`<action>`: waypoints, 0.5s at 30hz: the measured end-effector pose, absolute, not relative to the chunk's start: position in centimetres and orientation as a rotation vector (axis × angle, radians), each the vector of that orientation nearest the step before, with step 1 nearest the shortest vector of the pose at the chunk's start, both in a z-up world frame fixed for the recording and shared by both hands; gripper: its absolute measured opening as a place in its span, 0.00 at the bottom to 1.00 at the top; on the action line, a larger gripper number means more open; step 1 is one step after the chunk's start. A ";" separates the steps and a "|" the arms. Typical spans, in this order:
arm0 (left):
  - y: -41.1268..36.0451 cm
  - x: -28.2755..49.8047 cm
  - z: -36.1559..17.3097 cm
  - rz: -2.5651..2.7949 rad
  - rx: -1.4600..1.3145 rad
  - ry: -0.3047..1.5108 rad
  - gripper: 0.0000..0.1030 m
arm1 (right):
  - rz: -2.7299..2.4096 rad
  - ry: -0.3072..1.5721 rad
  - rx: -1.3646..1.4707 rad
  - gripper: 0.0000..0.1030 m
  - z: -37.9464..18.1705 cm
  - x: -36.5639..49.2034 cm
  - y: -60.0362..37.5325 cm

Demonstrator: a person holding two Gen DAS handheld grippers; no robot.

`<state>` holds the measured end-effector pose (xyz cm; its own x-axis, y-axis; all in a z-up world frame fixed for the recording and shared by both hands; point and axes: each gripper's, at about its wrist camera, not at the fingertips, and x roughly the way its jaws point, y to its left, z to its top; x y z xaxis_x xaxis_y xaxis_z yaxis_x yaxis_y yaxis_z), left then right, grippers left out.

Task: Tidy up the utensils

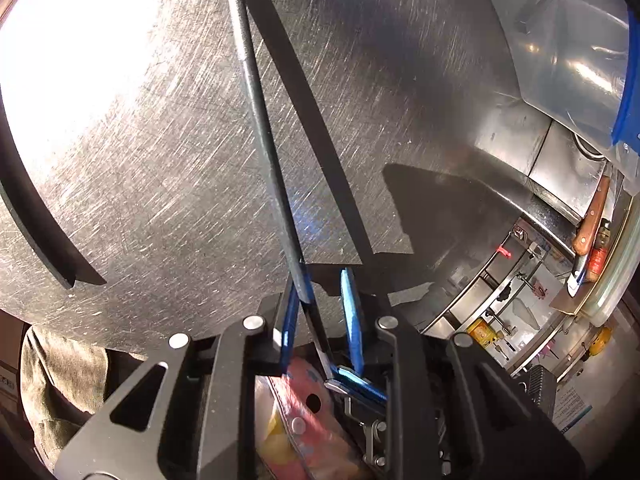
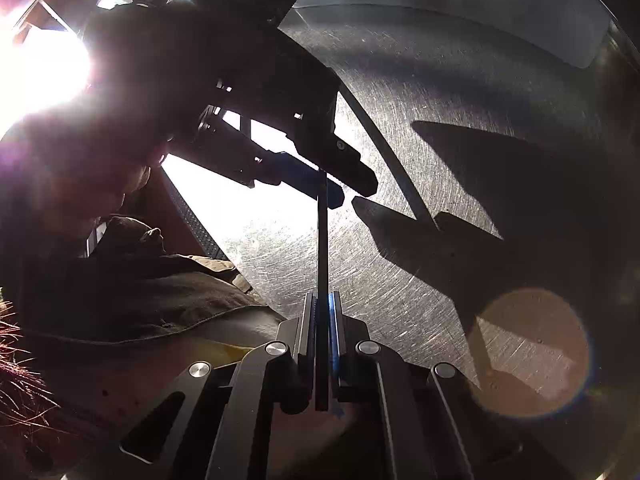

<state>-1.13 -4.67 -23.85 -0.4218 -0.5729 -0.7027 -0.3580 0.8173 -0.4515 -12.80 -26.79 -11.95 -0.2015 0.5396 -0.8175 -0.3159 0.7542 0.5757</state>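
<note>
- A long, thin black rod (image 1: 256, 120), dull and slightly textured along its shaft, is seen rising from the lower centre of the left wrist view to the top edge, above a scratched steel worktop (image 1: 140, 168).
- In that view the left gripper (image 1: 320, 312) is seen with its blue pads (image 1: 352, 312) slightly apart; the rod passes between them beside the left pad, and whether it is pinched cannot be told.
- In the right wrist view the same rod (image 2: 322, 240) is seen edge-on, standing straight up from the lower centre, and is clamped between the closed pads of the right gripper (image 2: 322, 308).
- The rod's far end is met by the left gripper (image 2: 332, 184), shown dark against strong glare in the upper left.
- A wooden-handled knife (image 1: 592, 224) is seen on a shelf at the right edge.
- An olive sleeve (image 2: 160, 292) is shown at lower left, and hard shadows are cast across the worktop (image 2: 400, 280).
</note>
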 end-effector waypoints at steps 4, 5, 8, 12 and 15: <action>-4.4 -1.5 -22.6 -0.337 -0.681 2.014 0.07 | 0.787 1.578 0.187 0.07 -10.4 -12.6 -27.4; -4.5 -1.4 -21.7 -0.365 -0.680 1.991 0.07 | 0.790 1.566 0.186 0.07 -9.6 -12.7 -28.1; -5.4 -0.8 -17.4 -0.505 -0.652 1.892 0.07 | 0.804 1.513 0.199 0.07 -6.8 -12.5 -28.8; -6.4 1.3 -8.7 -0.766 -0.544 1.659 0.07 | 0.823 1.392 0.238 0.07 -1.3 -11.2 -30.6; -6.3 3.8 -2.6 -0.862 -0.499 1.475 0.07 | 0.801 1.230 0.160 0.07 3.7 -8.9 -30.7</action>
<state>3.84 -6.34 -2.62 -0.1131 -0.7546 -0.6463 0.1929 0.6214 -0.7593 -8.85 -30.66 3.71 0.1046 0.6220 -0.7760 -0.4579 0.7228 0.5176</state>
